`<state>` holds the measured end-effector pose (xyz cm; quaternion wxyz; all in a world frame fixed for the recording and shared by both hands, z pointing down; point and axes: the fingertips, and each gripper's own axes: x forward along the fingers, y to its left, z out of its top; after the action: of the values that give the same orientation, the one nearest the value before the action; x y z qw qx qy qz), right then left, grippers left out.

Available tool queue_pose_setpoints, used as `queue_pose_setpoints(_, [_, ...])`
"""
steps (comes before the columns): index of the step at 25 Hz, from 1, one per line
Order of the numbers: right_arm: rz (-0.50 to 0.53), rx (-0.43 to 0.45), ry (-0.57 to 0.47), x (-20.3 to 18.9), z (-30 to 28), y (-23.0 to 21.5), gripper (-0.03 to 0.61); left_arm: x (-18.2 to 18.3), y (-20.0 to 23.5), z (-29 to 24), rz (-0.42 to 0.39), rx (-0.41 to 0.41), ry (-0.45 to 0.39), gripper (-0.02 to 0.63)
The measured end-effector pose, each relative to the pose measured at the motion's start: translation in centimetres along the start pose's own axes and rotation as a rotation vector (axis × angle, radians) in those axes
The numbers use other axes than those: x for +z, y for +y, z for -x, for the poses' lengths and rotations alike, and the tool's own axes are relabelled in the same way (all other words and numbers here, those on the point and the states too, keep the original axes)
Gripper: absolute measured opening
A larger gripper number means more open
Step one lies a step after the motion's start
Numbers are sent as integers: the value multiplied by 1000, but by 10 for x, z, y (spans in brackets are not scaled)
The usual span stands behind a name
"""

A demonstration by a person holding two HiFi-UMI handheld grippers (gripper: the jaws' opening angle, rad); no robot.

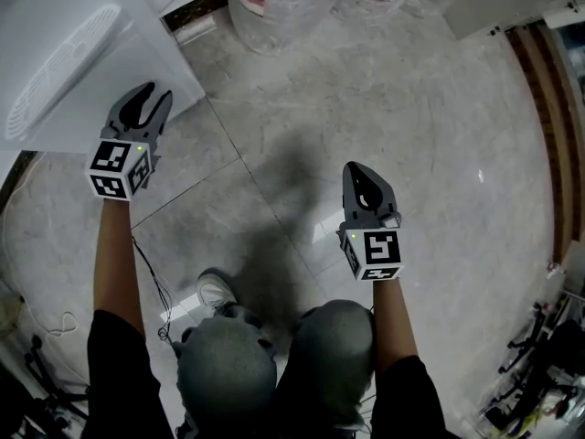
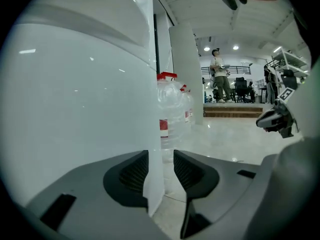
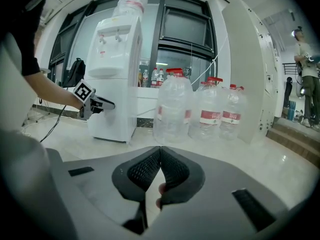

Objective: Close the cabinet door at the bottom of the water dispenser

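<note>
Overhead, the left gripper [image 1: 152,96] sits at a corner of the white water dispenser [image 1: 82,53]; the right gripper [image 1: 358,168] hangs over the floor [image 1: 411,90], well apart. Left gripper view: jaws apart, the cabinet door [image 2: 150,134] edge between them, clear of the right pad. Right gripper view: jaws together, holding nothing; water bottles [image 3: 200,114] stand beside the dispenser.

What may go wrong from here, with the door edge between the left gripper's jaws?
1. The left gripper is open around the edge of the white door, not clamped on it; a push may let the edge slip out or trap a jaw.
2. Large water bottles stand close beside the dispenser; a wide swing might knock them.
3. A cable lies beside the person's shoe and may catch it.
</note>
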<state>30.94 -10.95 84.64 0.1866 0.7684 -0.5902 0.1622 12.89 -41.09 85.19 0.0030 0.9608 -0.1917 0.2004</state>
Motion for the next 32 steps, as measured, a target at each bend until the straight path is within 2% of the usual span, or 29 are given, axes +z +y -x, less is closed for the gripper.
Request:
queue_pose_setpoints(7, [-21,24,-34,12,2,9,14,15,-19,19,80,17,-62,160])
queue_pose_setpoints(14, [-18,83,-71,25,6,27,14,31,-48,53,81,38,-94,142])
queue_pose_setpoints(22, [5,174,-107,41,19,57,14,28,-68,123,100,124,-99,94])
queue_pose_setpoints(32, [41,320,-135,65,26,123,14,10,-82,214,133,243,-94,18])
